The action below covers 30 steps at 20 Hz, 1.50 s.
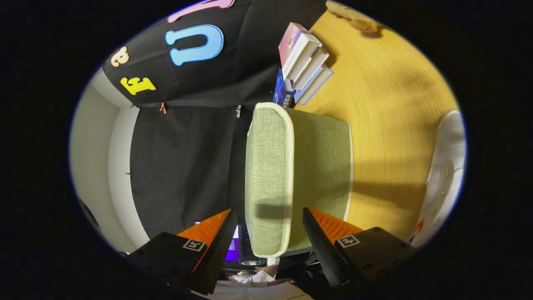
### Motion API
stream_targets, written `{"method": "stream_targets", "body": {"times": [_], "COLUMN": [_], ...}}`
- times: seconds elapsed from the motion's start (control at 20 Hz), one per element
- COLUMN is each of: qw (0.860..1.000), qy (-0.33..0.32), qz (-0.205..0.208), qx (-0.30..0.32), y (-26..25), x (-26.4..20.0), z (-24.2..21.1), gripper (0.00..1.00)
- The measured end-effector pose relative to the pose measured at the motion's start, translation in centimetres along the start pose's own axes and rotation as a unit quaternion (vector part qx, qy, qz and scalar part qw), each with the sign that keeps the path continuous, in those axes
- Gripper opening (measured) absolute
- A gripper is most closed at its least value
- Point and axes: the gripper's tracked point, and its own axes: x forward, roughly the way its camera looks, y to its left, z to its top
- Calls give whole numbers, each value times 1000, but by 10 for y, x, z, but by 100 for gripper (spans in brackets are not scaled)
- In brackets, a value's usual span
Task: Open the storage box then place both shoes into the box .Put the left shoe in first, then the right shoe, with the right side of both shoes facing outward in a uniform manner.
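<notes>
white shoe (447, 175) cut off at edge, box (291, 175) base hidden — behind fingers

One green fabric storage box (291, 166) stands between the two fingers (216, 241) of the gripper (270, 233), which are spread wide with nothing pressed between them. One stack of about four books (306, 62) lies beyond the box. One white shoe (447, 166) sits off to the right of the fingers. One small tan object (354, 18), too blurred to identify, lies farthest ahead.
</notes>
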Motion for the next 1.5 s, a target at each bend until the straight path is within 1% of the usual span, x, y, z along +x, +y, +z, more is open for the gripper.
{"method": "stream_targets", "body": {"times": [0.2, 0.25, 0.35, 0.4, 0.45, 0.5, 0.55, 0.6, 0.7, 0.85, 1.0, 1.25, 1.5], "qw": [998, 999, 999, 999, 999, 998, 998, 998, 998, 996, 994, 990, 991], "qy": [-6, -6, -1, 3, -8, -26, -37, -40, -46, -78, -94, -97, -84], "qz": [40, 29, 30, 35, 45, 54, 48, 43, 36, 38, 41, 48, 46], "qx": [39, 34, 40, 37, 28, 22, 9, 3, 4, -11, -37, -89, -96], "y": [9, 3, -2, 0, 7, 15, 16, 17, 29, 65, 108, 184, 222], "x": [13, 14, 17, 17, 11, 6, 7, 9, 7, 4, 17, 60, 116], "z": [3, 3, -2, -5, -3, 4, 10, 9, 8, 8, -3, -9, -17], "gripper": [95, 95, 59, 53, 48, 28, 8, 5, 5, 5, 5, 5, 5]}}
